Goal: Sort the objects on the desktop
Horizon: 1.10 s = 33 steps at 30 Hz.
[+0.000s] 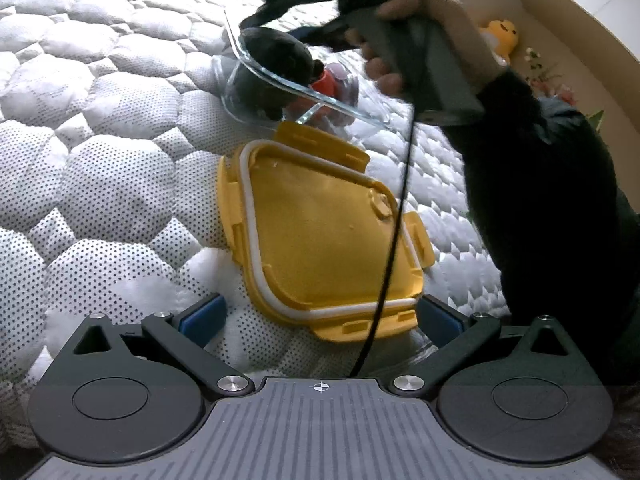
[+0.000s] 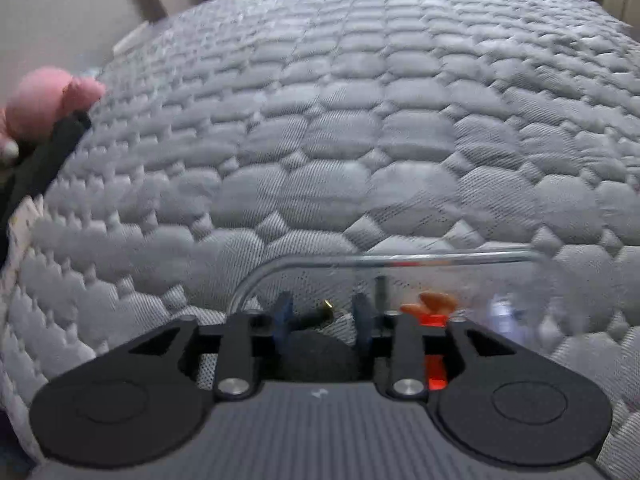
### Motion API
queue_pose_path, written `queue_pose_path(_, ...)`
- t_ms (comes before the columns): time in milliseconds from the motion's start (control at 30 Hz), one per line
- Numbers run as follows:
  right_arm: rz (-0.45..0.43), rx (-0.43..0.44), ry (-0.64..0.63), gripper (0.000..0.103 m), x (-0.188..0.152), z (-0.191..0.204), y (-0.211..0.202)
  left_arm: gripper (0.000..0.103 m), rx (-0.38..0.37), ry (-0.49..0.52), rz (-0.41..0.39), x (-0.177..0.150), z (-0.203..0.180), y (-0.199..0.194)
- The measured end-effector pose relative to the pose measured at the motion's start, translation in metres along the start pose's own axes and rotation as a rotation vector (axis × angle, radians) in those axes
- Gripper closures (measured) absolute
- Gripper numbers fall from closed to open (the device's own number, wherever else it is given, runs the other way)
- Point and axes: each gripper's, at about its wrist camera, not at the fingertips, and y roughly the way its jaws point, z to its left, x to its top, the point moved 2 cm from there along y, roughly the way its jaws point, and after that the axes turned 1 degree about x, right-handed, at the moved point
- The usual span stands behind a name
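- on the quilted mattress [image 1: 100,128]: a glass container [image 1: 288,84], rim up; inside it a dark fuzzy object [image 1: 276,60] and a small orange-red item [image 1: 326,82]. just beside it, nearer the left camera, a yellow lid [image 1: 320,240] with a white seal, lying flat, off the container.
- risk, judged: the mattress is soft, so a downward push on the glass rim could tip the container and spill its contents; glass against a hard finger could also slip.
- risk, judged: the black cable [image 1: 394,216] hanging from the right tool crosses over the lid and could snag one of its clips.
- right gripper [image 2: 322,316]: over the container, jaws partly apart, blue pads [image 2: 283,314] either side of the dark fuzzy object with a gap showing; not pressing it as far as can be seen. view blurred.
- left gripper [image 1: 320,316]: jaws wide apart, near edge of the lid lies between the pads; nothing held.
- person's hand [image 1: 404,52] grips the right tool's handle.
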Motion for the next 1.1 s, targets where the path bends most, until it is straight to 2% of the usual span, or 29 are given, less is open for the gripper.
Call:
queue_pose_path(133,-0.093,0.071,-0.028,0.061,-0.004,0.003,-0.039,0.000,0.000,0.006,0.003,0.001,-0.001,0.003)
queue_pose_path(233,-0.010,0.132,-0.047,0.065,-0.018,0.007,-0.045,0.000,-0.002,0.016,0.003,0.001,-0.004,0.004)
queue_pose_path(300,0.015,0.131,-0.043,0.068,-0.028,0.005,-0.042,0.000,0.000,0.018,0.001,0.000,-0.004,0.003)
queue_pose_path(633,-0.063,0.167,-0.004,0.069,-0.068,-0.008,-0.049,0.000,0.018,0.014,0.003,0.002,-0.007,0.004)
queue_pose_path(667,-0.076,0.165,-0.003,0.072,-0.069,-0.010,-0.048,0.000,0.023,0.017,0.007,0.002,-0.009,0.006)
queue_pose_path(867,-0.127,0.181,0.006,0.072,-0.074,-0.015,-0.043,0.000,0.067,0.047,0.025,0.002,-0.029,0.009)
queue_pose_path(967,-0.189,0.194,-0.036,0.070,-0.081,-0.019,-0.054,0.000,0.109,0.067,0.032,0.002,-0.042,0.010)
queue_pose_path(1000,-0.213,0.200,-0.035,0.061,-0.084,-0.022,-0.060,0.000,0.127,0.074,0.033,0.003,-0.047,0.010)
queue_pose_path(1033,-0.236,0.210,-0.031,0.056,-0.087,-0.027,-0.067,0.000,0.146,0.083,0.034,0.003,-0.052,0.010)
queue_pose_path(1100,-0.289,0.273,0.003,0.055,-0.094,-0.046,-0.088,0.000,0.180,0.096,0.033,0.003,-0.058,0.010)
